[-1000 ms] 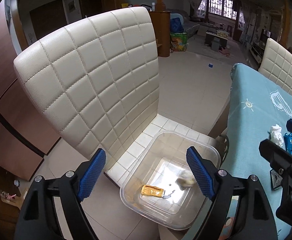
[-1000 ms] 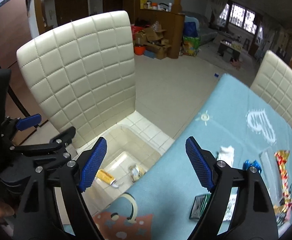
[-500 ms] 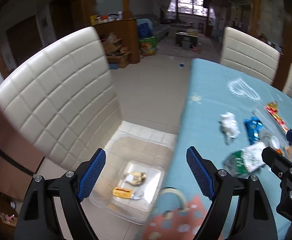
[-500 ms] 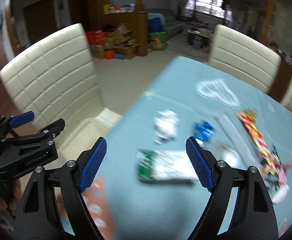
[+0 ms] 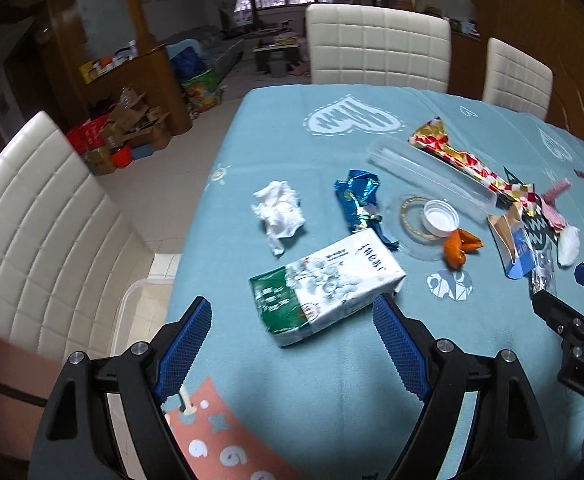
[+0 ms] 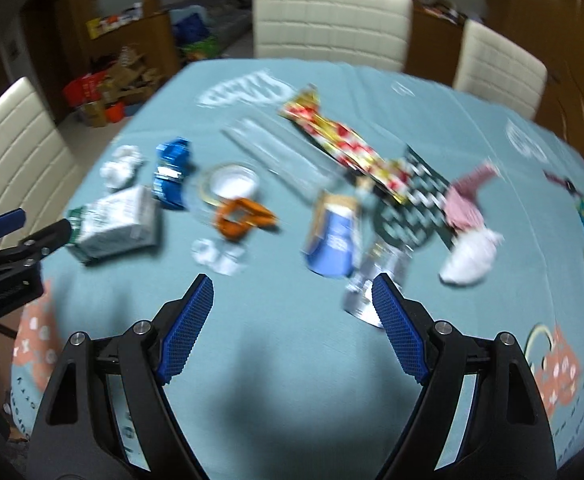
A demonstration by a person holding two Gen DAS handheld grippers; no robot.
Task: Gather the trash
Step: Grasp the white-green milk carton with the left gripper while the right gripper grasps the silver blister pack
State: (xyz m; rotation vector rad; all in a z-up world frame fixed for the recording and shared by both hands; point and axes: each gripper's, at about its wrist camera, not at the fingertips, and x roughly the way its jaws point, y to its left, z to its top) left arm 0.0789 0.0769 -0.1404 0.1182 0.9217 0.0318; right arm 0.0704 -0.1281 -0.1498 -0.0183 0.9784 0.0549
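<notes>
With both jaws apart and empty, the left gripper [image 5: 292, 334] nearing the green-and-white carton [image 5: 326, 282] risks shoving it across the surface [image 5: 332, 400] rather than clamping it.

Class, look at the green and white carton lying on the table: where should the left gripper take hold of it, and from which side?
Grip the carton across its narrow width at mid-body, coming down from above. It lies flat and aslant on the tablecloth, just ahead of the open left gripper.

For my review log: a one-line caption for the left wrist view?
Open left gripper above a green-and-white carton on the teal tablecloth, other litter beyond.
</notes>
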